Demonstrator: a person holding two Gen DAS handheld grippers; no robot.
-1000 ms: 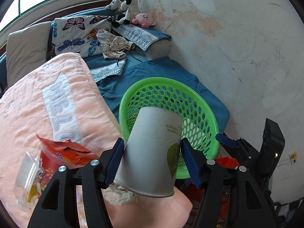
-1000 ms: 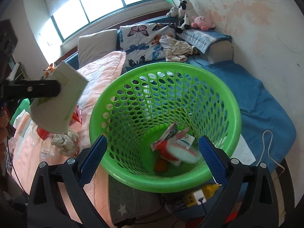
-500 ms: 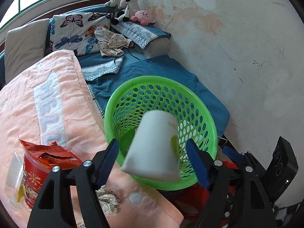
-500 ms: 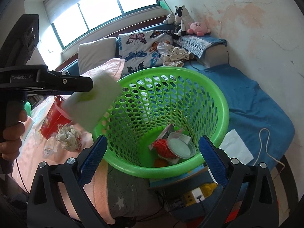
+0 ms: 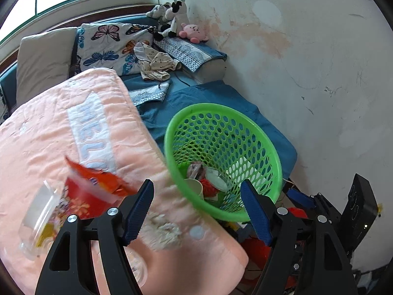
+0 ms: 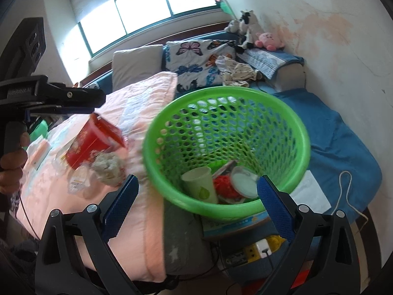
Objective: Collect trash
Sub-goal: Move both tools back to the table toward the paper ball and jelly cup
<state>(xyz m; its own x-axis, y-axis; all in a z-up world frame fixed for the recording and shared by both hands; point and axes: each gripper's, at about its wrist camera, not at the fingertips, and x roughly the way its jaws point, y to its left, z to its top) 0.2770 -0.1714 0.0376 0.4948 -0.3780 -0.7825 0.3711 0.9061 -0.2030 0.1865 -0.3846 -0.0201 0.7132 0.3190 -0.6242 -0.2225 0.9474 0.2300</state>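
Note:
The green perforated basket (image 5: 245, 123) (image 6: 289, 113) stands beside the pink blanket. Inside it lie a white paper cup (image 6: 200, 182) (image 5: 194, 188), a red wrapper (image 6: 224, 186) and a clear lid (image 6: 244, 182). My left gripper (image 5: 196, 209) is open and empty, near the basket's front rim. My right gripper (image 6: 196, 204) is open, its fingers on either side of the basket's near rim. On the blanket lie a red noodle cup (image 5: 83, 199) (image 6: 91, 142), a crumpled tissue (image 5: 164, 231) (image 6: 108, 166) and a clear plastic cup (image 5: 36, 228).
The pink blanket (image 5: 49, 132) covers the bed at the left. Pillows (image 5: 105, 41) and plush toys (image 5: 176, 24) sit at the back. A stained wall (image 5: 319, 61) is on the right. A power strip (image 6: 260, 248) lies below the basket.
My left gripper opened and let go of the paper cup, which fell into the basket. The left gripper has swung left towards the blanket.

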